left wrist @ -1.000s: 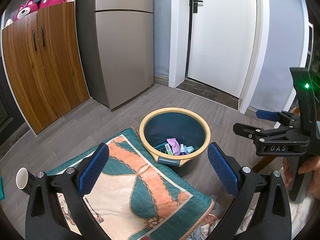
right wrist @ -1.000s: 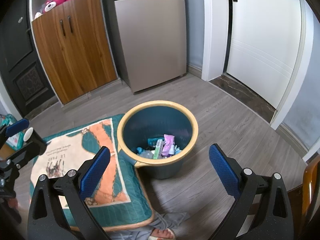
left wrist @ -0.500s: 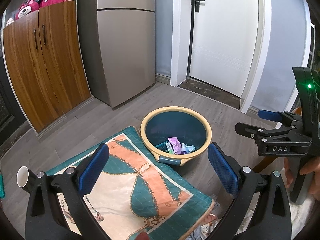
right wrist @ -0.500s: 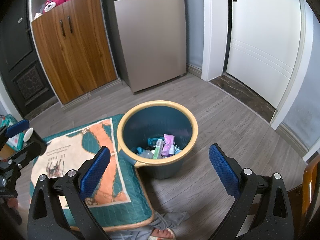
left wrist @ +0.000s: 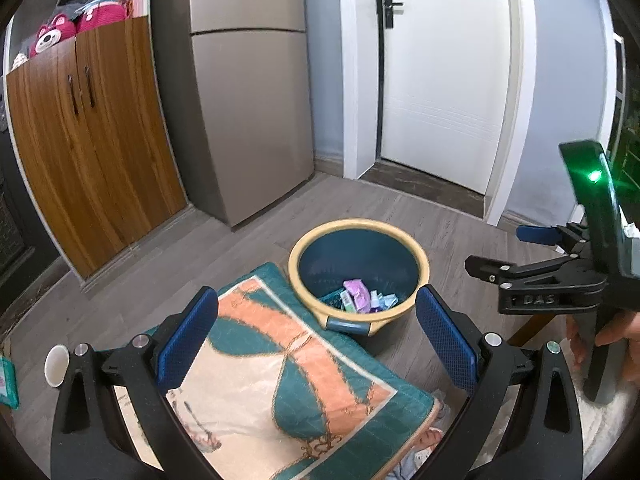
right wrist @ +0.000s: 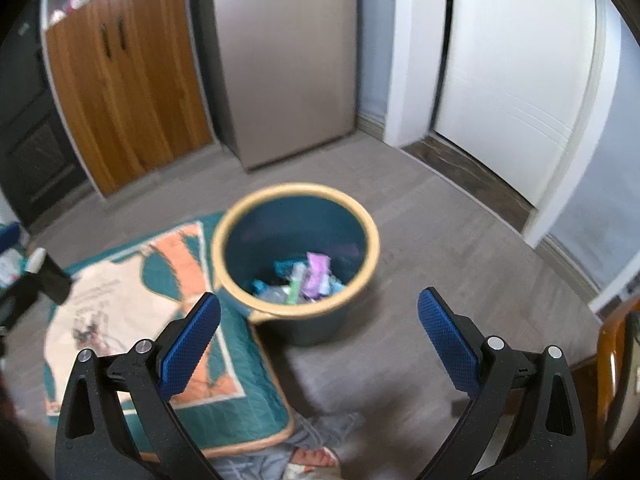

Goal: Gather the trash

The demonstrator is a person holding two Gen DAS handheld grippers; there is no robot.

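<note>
Both the left hand-held gripper (left wrist: 316, 334) and right hand-held gripper (right wrist: 319, 334) are spread wide, grasping nothing. The trash (left wrist: 358, 300) lies inside the bin (left wrist: 304, 248) on the floor, touching the mat (left wrist: 280, 380)

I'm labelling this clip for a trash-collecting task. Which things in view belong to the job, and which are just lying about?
Part of the job:
- bin, blue with a yellow rim
- wrappers already in it
- paper cup on the floor, probably trash
- left gripper and right gripper, jaws apart, empty

Just lying about:
- patterned mat
- fridge
- wooden cupboard
- white door
</note>
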